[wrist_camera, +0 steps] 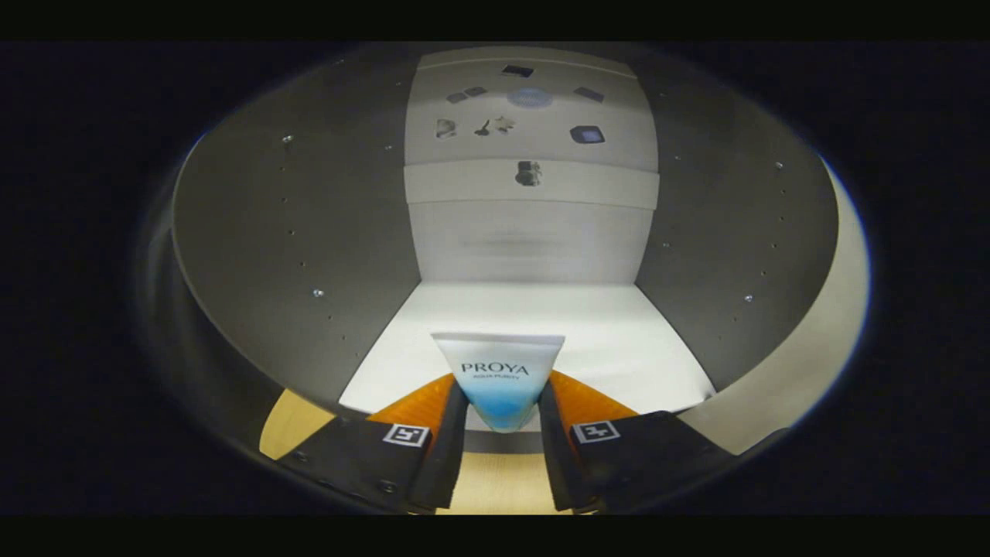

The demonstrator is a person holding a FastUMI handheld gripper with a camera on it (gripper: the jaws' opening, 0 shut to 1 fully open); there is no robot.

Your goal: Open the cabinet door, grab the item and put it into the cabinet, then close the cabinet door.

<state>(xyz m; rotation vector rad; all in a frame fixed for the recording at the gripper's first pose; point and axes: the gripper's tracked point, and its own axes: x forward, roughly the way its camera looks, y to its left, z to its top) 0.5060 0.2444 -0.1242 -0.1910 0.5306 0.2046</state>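
Note:
A white tube (499, 371) fading to blue at its lower end stands between my fingers, its flat crimped end pointing forward. My gripper (503, 410) is shut on the tube, a finger pressing each side. Just ahead lies the open cabinet, its white floor (619, 340) beginning under the tube's tip. Grey side walls (309, 255) rise left and right, and a pale back panel (530, 240) closes the far end. The cabinet door is hidden from me.
A wooden surface (499, 480) lies below the fingers, in front of the cabinet's front edge. Small shelf-pin holes and metal studs dot both side walls. A pale curved edge (820, 333) runs along the right of the opening. Dark small marks sit on the upper back panel.

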